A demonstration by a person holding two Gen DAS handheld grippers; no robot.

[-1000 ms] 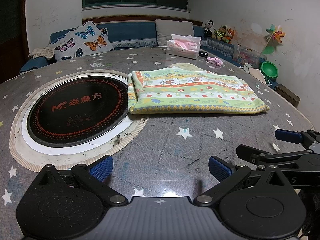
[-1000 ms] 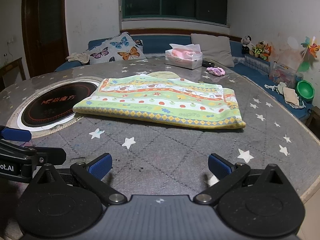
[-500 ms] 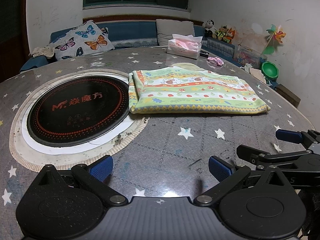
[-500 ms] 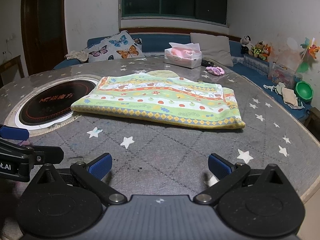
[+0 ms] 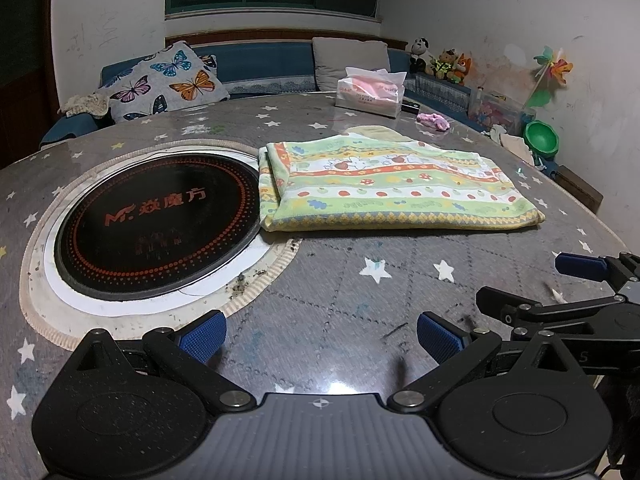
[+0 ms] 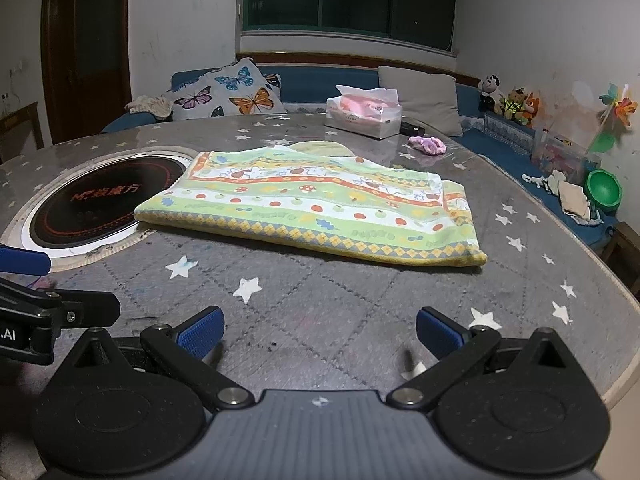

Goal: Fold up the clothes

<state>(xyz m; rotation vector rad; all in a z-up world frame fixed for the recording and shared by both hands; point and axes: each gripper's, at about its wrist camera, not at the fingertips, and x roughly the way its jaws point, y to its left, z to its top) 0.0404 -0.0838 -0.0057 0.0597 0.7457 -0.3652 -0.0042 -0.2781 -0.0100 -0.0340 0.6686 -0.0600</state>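
Since the cloth (image 6: 312, 208) at 12 o'clock looks folded already, both claws, left claw (image 5: 320, 334) and right claw (image 6: 318, 330), sit spread wide and empty, so maybe one more fold left.

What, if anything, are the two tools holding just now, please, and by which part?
Nothing. The left tool and right tool are both open over the table, short of the folded cloth.

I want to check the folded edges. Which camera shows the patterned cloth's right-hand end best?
The right wrist view: the cloth lies closer, its layered right end visible. The left wrist view shows that end farther off, but the stacked left edge clearly.
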